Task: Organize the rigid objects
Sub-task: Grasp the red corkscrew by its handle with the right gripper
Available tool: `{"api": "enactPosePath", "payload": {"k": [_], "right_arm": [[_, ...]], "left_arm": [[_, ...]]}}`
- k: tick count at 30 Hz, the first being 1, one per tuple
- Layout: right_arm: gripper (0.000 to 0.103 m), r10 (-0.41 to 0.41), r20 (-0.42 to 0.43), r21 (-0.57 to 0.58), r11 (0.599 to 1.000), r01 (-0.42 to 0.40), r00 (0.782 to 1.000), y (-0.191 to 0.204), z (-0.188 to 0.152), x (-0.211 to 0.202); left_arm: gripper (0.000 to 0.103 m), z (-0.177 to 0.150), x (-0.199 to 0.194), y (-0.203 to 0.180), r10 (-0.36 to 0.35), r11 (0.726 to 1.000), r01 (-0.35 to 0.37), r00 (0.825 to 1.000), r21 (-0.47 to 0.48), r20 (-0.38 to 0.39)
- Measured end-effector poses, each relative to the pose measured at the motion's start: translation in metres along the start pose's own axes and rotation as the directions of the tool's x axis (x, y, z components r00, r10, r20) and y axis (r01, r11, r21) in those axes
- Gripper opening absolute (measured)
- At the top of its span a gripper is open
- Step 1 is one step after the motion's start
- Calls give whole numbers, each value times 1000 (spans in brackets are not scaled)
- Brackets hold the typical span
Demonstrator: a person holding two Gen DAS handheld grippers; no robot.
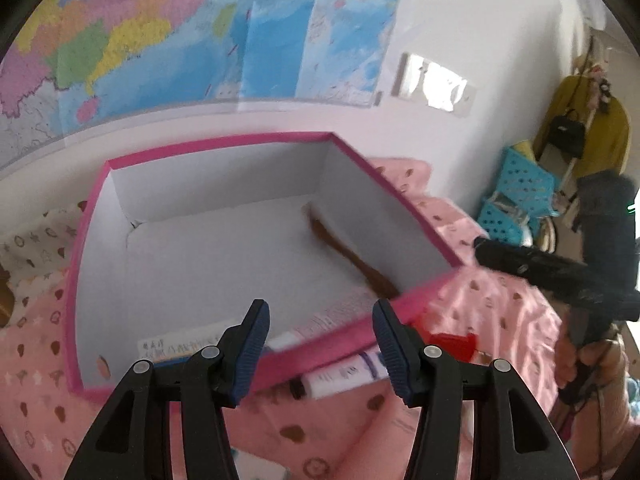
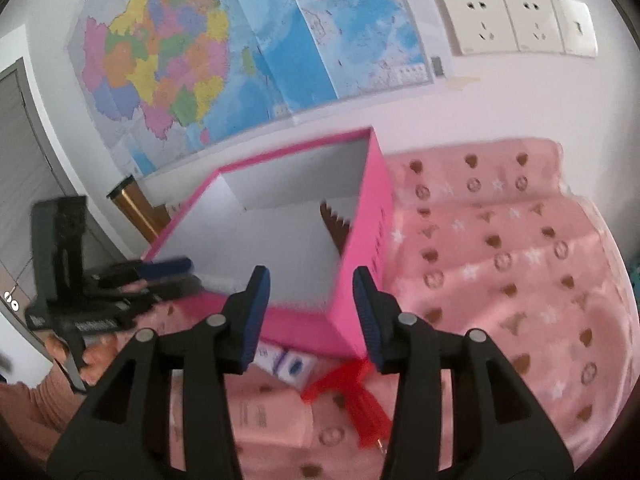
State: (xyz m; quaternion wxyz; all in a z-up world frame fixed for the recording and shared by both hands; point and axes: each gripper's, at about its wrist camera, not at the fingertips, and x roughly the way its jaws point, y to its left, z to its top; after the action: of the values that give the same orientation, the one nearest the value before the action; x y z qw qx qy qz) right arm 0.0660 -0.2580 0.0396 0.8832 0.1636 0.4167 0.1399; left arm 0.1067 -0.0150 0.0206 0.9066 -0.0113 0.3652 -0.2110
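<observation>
Pink box (image 1: 256, 364) sits beyond both wide-open, empty tongs (image 1: 320, 344).

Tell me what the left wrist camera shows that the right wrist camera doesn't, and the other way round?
Only the left wrist view shows blue perforated baskets and a yellow garment hanging at the far right, plus a white tube outside the box.

Only the right wrist view shows the wall sockets and a golden cylinder behind the box.

Both show the pink box with a brown comb inside, the wall map, the pink blanket, and a red tassel.
</observation>
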Motion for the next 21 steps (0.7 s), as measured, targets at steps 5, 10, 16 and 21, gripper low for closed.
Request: {"api": "enactPosePath", "payload": {"k": [5, 10, 16, 21], "right_arm": [[45, -51, -103, -20, 999, 50, 993, -8, -27, 9], [45, -86, -187, -45, 996, 79, 979, -13, -47, 23], [45, -115, -250, -105, 990, 91, 961, -9, -60, 36], [45, -136, -281, -157, 983, 94, 950, -4, -61, 46]], "left_arm": [[56, -13, -14, -20, -20, 998, 18, 999, 59, 29], [56, -30, -15, -33, -43, 996, 43, 999, 81, 3], [56, -50, -4, -38, -83, 995, 86, 995, 51, -51], [56, -63, 3, -38, -99, 995, 101, 991, 23, -85]]}}
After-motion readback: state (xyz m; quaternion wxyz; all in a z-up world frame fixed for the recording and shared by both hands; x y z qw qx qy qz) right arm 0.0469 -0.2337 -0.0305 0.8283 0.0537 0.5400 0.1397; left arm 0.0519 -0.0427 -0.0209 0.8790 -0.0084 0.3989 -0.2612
